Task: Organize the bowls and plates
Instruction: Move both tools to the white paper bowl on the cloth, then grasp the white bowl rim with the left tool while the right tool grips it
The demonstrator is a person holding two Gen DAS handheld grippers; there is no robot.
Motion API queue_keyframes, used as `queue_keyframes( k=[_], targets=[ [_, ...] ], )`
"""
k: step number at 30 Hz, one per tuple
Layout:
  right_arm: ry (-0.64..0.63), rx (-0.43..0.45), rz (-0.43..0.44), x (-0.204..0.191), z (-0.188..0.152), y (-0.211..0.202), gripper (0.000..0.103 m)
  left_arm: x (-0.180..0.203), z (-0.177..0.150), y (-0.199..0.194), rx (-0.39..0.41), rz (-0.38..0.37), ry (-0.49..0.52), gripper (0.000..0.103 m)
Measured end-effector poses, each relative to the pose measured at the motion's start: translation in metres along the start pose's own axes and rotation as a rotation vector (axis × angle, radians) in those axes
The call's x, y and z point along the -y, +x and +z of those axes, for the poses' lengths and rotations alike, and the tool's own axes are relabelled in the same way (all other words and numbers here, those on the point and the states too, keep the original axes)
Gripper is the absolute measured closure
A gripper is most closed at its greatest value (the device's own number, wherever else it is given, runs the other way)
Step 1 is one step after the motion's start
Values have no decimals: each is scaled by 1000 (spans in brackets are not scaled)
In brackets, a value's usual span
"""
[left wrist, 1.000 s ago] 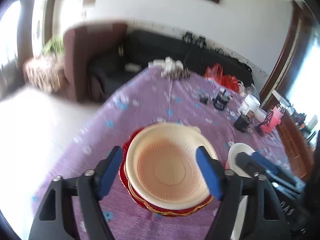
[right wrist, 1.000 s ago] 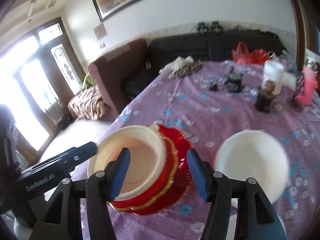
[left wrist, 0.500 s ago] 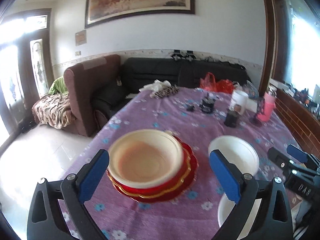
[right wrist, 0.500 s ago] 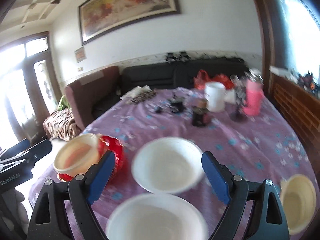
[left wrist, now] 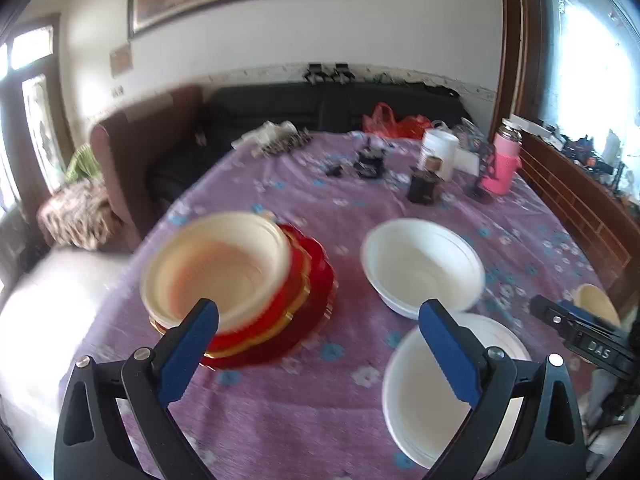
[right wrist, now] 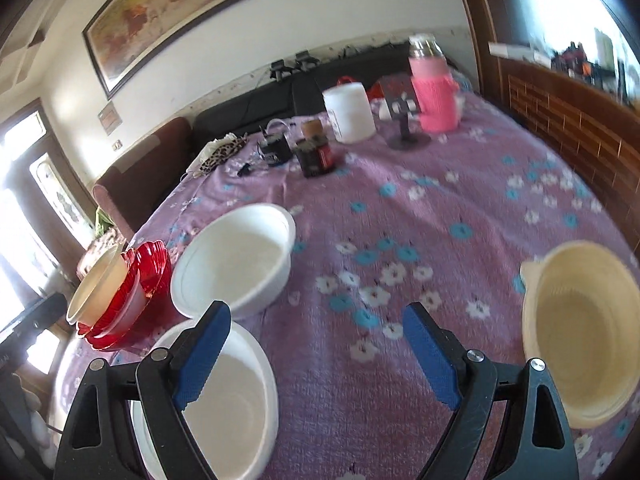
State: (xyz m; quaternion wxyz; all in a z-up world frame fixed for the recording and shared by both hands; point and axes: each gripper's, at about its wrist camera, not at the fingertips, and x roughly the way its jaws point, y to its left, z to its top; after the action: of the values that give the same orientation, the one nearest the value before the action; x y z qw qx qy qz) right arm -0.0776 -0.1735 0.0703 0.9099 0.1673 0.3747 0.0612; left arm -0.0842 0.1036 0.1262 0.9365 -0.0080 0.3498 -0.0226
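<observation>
Cream ribbed plastic bowl (right wrist: pixel 580 332) loose on counter (right wrist: pixel 460 208), right of empty, wide-open right gripper (right wrist: pixel 316 354); left gripper (left wrist: pixel 320 354) likewise. Between stacking steps; next: grasp rim.

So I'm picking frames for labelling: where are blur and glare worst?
Left wrist view: cream bowl on the red plates is motion-smeared, window blown out. Right wrist view: far clutter like the pink bottle is soft, doorway overexposed.

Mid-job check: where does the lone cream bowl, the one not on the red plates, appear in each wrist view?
Left wrist: cream bowl at the far right edge, partly hidden.
Right wrist: at lower right, right of the claw.
Shared landmark: pink bottle.
</observation>
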Motion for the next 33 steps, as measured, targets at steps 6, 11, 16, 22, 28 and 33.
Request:
queue_keyframes(
  k=[6, 11, 16, 22, 28, 33],
  targets=[
    [37, -43, 52, 8, -9, 5, 12, 1, -18, 5, -78, -141, -47, 3],
    [59, -97, 114, 3, -18, 15, 12, 16, -38, 16, -142, -186, -13, 3],
    [36, -138, 142, -8, -30, 22, 12, 23, -53, 36, -223, -208, -20, 3],
    [15, -163, 149, -15, -39, 26, 14, 33, -62, 50, -260, -210, -5, 3],
    [-1, -187, 133, -20, -44, 35, 24, 36, -69, 63, -282, -193, -3, 4],
    [0, -213, 128, -22, -47, 42, 37, 32, -72, 71, -304, -197, -18, 5]
  ],
)
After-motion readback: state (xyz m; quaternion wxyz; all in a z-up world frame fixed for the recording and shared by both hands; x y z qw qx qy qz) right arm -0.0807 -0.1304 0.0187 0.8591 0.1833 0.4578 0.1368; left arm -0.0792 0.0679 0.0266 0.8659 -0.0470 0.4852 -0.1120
